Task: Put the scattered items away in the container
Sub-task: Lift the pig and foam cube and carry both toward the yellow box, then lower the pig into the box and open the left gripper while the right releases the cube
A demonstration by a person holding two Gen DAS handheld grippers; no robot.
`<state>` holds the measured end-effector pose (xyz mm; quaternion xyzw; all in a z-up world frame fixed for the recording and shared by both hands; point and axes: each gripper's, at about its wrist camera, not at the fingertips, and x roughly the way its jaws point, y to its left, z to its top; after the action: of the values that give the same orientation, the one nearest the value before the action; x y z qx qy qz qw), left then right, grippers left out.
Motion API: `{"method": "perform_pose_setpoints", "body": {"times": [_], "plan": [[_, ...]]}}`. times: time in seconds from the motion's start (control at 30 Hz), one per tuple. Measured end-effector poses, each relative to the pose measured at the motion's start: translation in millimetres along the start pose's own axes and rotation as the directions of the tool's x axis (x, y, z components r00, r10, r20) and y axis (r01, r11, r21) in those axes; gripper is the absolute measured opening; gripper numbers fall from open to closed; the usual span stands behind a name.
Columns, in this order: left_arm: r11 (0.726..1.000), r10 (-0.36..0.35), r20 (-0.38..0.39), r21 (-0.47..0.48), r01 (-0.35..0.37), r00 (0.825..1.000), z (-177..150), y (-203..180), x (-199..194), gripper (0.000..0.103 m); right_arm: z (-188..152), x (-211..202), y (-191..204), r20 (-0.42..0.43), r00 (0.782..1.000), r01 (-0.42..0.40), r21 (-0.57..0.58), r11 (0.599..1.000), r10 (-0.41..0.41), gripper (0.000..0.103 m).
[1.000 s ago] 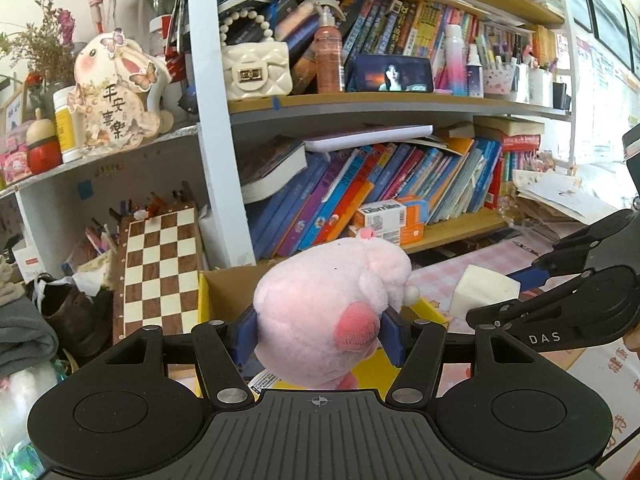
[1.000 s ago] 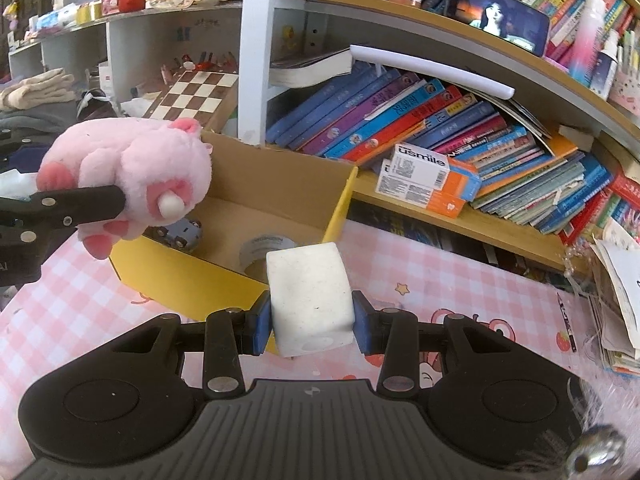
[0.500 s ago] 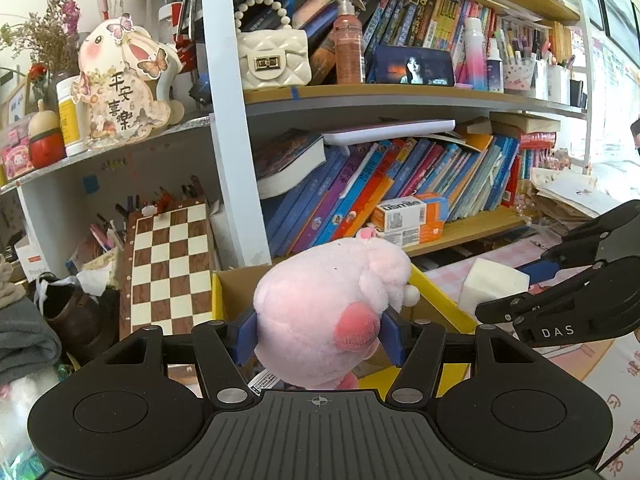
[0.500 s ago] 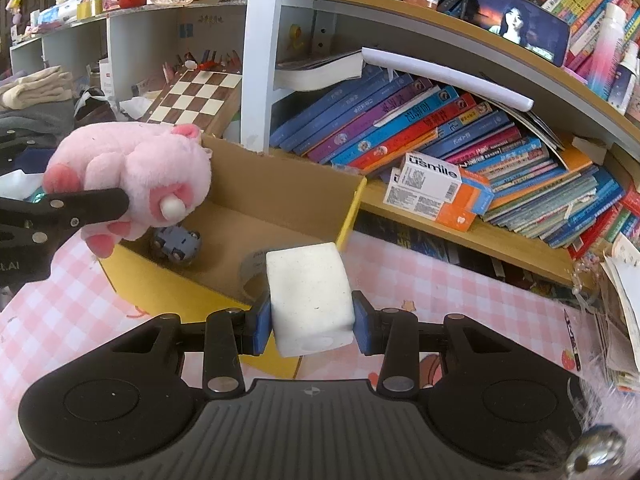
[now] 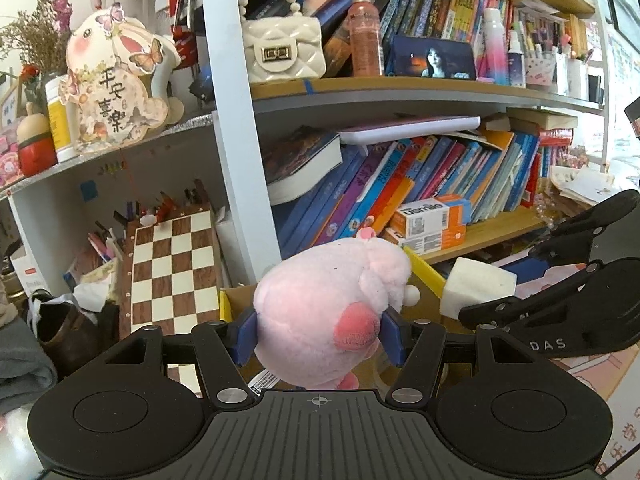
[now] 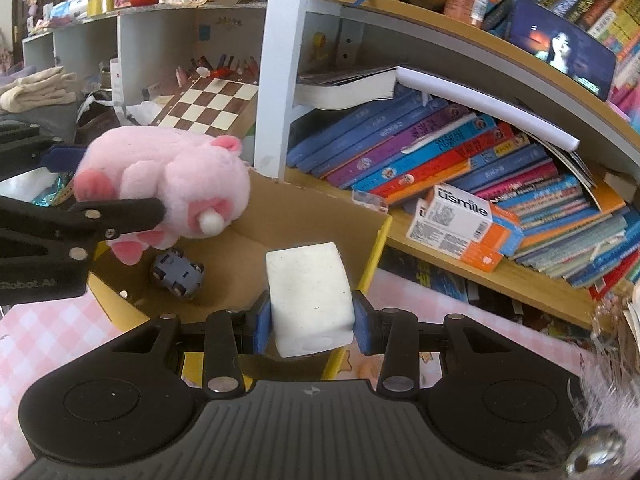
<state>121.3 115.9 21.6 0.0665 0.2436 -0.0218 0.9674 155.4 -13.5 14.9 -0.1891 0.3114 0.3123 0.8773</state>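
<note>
Behind both of your grippers stands a crowded bookshelf (image 6: pixel 460 148) of leaning books, with a chessboard (image 5: pixel 172 268) propped in the left bay and a pink checked tablecloth (image 6: pixel 36 340) over the table below.

Your left gripper (image 5: pixel 320 338) is pinching the pink plush pig (image 5: pixel 328 312) between its blue pads, one pressed into each flank. The pig fills the space straight ahead of the fingers, and its white label hangs just below them. From the right wrist camera you can see the same pig (image 6: pixel 168 184) held in the air, above the left part of the open cardboard box (image 6: pixel 304 216).

Your right gripper (image 6: pixel 310 318) is clamped on the white foam block (image 6: pixel 310 296), the pads tight against its two sides. The block sits upright between the fingers, over the near yellow edge of the box. In the left wrist view the block (image 5: pixel 476 286) appears ahead and to the right of your left fingers, near the box's yellow rim.

Inside the box, ahead and to the left of your right fingers and just below the pig, a small blue toy car (image 6: pixel 178 274) lies on the box floor. An orange and white usmile carton (image 6: pixel 464 220) rests on the low shelf, ahead and to the right of your right gripper.
</note>
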Motion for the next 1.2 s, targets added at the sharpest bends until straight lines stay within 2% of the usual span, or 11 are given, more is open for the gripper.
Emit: {"method": "perform_pose_setpoints", "body": {"times": [0.27, 0.57, 1.2], "plan": [[1.000, -0.005, -0.057, 0.009, 0.006, 0.998, 1.1, 7.5, 35.7, 0.061, 13.3, 26.4, 0.9, -0.014, 1.000, -0.027, -0.036, 0.999, 0.027, 0.038], [1.000, 0.004, -0.151, 0.022, -0.001, 0.989, -5.7, 14.6, 76.2, 0.061, 24.9, 62.4, 0.2, -0.048, 0.998, -0.041, -0.089, 0.995, 0.037, 0.038], [0.998, 0.048, -0.213, 0.043, -0.040, 0.976, -17.6, 12.8, 99.0, 0.061, 35.5, 106.6, 4.7, -0.086, 0.994, -0.080, -0.154, 0.985, 0.067, 0.038]]}}
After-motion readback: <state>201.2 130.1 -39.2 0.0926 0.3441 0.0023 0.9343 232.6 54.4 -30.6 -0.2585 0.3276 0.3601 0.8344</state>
